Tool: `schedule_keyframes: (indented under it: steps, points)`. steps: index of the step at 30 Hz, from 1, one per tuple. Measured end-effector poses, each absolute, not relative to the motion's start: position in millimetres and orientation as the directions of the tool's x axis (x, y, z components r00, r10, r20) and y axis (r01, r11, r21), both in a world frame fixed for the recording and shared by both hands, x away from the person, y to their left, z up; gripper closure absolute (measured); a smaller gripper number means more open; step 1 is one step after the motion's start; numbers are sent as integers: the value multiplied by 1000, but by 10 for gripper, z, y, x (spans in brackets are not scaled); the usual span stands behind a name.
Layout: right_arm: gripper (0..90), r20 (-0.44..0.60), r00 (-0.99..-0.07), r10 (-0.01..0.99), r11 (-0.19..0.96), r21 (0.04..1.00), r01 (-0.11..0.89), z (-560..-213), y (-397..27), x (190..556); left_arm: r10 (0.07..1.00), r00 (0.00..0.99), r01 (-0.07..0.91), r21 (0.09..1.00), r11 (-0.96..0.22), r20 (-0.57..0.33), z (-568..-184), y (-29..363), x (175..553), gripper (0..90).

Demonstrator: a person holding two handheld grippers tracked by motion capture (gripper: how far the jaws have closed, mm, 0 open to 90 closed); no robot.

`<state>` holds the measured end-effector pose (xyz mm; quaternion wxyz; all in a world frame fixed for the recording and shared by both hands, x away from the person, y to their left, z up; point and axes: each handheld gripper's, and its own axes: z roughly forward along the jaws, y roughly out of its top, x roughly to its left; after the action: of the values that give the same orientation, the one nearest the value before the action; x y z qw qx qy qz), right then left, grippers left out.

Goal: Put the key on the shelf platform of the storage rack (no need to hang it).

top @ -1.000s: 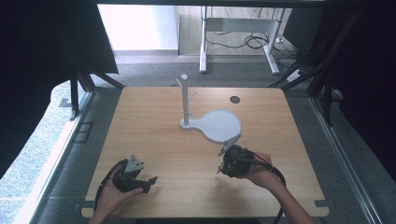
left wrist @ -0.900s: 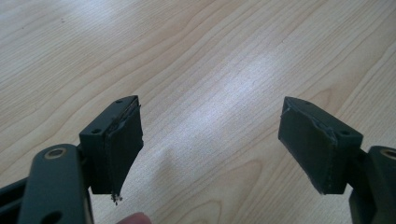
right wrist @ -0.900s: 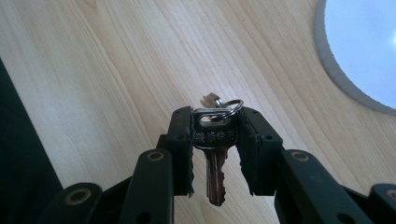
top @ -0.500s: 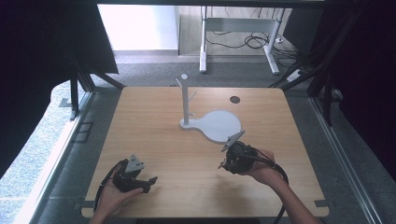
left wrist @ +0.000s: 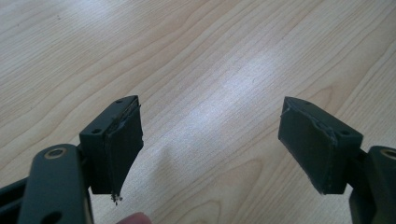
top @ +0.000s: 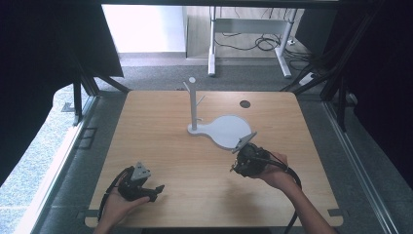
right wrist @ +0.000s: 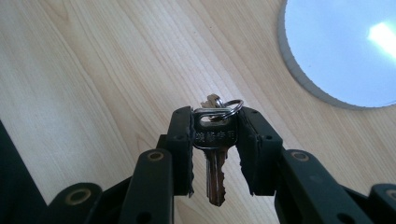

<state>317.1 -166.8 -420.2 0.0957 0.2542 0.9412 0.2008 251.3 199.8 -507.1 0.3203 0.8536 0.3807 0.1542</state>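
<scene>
The right tool [right wrist: 215,126] is pinching a key [right wrist: 213,156] by its head, one pad on each flat side; the blade hangs down between the jaws and clear of the wood. A key ring [right wrist: 219,109] passes through the head and carries at least one more key behind, mostly hidden. In the high view the right tool [top: 242,165] is held above the tabletop [top: 160,141] toward its right edge, just short of the near rim of the white round base [top: 229,130].

That base belongs to a white hook stand [top: 193,105], whose upright post rises near the tabletop's centre with short pegs branching off near the top. No key hangs on any peg.

The left tool [left wrist: 210,140] is spread wide with nothing between the pads; bare wood lies below. In the high view the left tool [top: 146,187] sits near the tabletop's near-left corner, well apart from the stand.

Progress, as judged: pickup is complete and the key is secured. Remaining steps are likely to be carrying the key to the post, slipping the ring over a peg, and releasing.
</scene>
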Motion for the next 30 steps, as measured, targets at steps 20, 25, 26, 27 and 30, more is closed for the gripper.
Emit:
schedule_keyframes:
  steps: [20, 25, 26, 27, 30]
  points:
    - [671, -87, -820, 565, 757, 449, 474, -4120, -1629, 3504, 748, 663, 552, 663, -505, 18, -5067, 2013, 2514, 221]
    - [671, -80, -813, 577, 749, 449, 488, -4137, -1624, 3588, 749, 662, 554, 662, -504, 16, -5068, 2019, 2517, 221]
    - [671, -79, -811, 580, 747, 448, 491, -4144, -1626, 3602, 749, 662, 554, 662, -504, 16, -5068, 2020, 2517, 221]
    - [671, -76, -807, 586, 743, 446, 498, -4149, -1628, 3612, 749, 662, 554, 662, -505, 16, -5068, 2020, 2517, 221]
    - [671, -75, -806, 587, 743, 446, 500, -4161, -1639, 3638, 749, 662, 554, 662, -504, 16, -5067, 2020, 2517, 221]
